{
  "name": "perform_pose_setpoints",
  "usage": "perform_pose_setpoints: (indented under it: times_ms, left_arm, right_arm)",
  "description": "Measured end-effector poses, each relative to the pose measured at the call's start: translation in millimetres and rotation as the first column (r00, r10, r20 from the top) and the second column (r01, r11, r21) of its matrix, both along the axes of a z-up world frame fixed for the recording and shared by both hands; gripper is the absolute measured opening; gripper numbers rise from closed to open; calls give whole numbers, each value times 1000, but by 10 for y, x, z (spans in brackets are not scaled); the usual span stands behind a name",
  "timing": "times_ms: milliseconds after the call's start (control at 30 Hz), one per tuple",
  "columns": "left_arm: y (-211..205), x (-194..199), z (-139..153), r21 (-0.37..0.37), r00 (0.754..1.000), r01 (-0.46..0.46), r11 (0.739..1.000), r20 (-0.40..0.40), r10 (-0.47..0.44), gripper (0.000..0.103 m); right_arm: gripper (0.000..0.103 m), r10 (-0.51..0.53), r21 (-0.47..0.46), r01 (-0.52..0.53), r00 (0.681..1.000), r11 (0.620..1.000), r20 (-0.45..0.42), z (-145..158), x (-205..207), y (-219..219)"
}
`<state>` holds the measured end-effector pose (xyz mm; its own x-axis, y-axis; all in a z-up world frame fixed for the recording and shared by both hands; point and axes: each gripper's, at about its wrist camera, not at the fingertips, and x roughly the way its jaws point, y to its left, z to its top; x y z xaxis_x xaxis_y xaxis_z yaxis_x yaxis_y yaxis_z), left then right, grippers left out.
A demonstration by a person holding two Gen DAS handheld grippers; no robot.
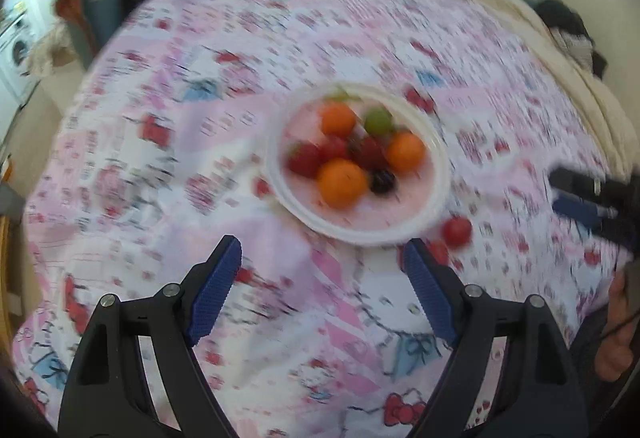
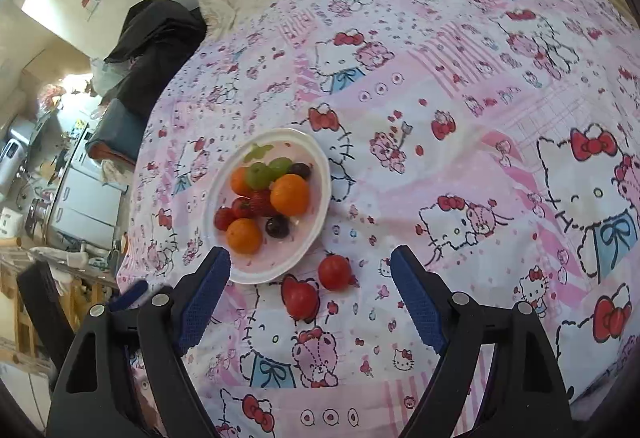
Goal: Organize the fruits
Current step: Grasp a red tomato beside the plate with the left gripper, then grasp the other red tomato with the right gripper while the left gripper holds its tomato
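While your left gripper and right gripper both gape wide and empty, two round red tomatoes lie on the pink cartoon-print cloth just beside the white fruit-filled plate.

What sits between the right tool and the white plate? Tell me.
Two loose red fruits lie on the patterned bedsheet between the open right tool and the white plate, just off its near rim. The right wrist view shows it best.
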<state>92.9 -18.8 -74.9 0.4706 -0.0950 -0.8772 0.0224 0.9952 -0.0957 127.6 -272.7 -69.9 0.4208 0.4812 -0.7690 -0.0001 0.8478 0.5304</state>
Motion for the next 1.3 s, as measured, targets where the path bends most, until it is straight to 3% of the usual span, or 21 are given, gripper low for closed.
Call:
perform_pose_setpoints:
  times_ms: [200,233,300,400,467,500,533,800,1067,1300]
  left_arm:
    - [-624,61,-398,-18,982,155,988,-106,-156,77]
    - [-713,72,-435,5,979,173,985,-111,-171,66]
    - [-838,116,-488,33,974,197,980,-123,-191,57]
    - [-921,208,-575,1,970,199,980,-142,-197,54]
    - [-934,256,-661,-15,963,199,980,-182,-198,39]
    - [-930,267,-707,-25,958,201,979,-205,-202,25]
    - [-921,259,-731,-24,956,200,980,-215,-200,23]
    - [-637,62,-351,-28,978,133,991,-160,-135,22]
    - [-120,60,104,30,996,51,998,-79,-49,22]
    - [237,22,251,47,998,-14,999,-57,17,22]
  right_arm:
    - [85,-52,-9,52,998,999,-33,-83,11,-174]
    - [85,-60,-10,60,997,998,-41,-102,11,-211]
    - [85,-83,-4,83,995,997,-55,-124,10,-285]
    - [85,-108,28,110,992,993,-66,-145,20,-374]
    - [85,-120,33,122,990,992,-69,-149,26,-417]
    - [85,-123,33,125,990,992,-69,-150,30,-431]
    - [85,-125,34,128,990,991,-71,-156,36,-438]
    - [85,-97,14,98,992,995,-85,-207,96,-336]
    - [85,3,-111,-17,992,994,-128,-388,174,10]
    - [84,89,-189,-122,981,974,-175,-544,246,292]
